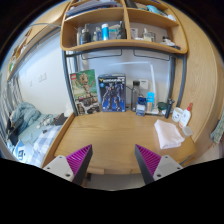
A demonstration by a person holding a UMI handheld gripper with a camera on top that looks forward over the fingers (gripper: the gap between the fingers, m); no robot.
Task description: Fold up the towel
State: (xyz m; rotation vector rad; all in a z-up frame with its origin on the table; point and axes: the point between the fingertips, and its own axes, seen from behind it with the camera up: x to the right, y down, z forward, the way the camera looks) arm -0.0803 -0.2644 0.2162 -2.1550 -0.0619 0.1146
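A crumpled white towel [168, 134] lies on the right side of the wooden desk [105, 135], beyond my right finger. My gripper [112, 160] is open and empty, its purple pads [75, 160] spread wide above the desk's near edge. Nothing stands between the fingers. The towel is well ahead and to the right of the fingertips.
Two posters [98, 92] lean against the wall at the back of the desk. Bottles [150, 103] and a red-capped bottle [187, 113] stand at the back right. A shelf [120, 40] with several items hangs above. A bed with bedding [28, 135] is on the left.
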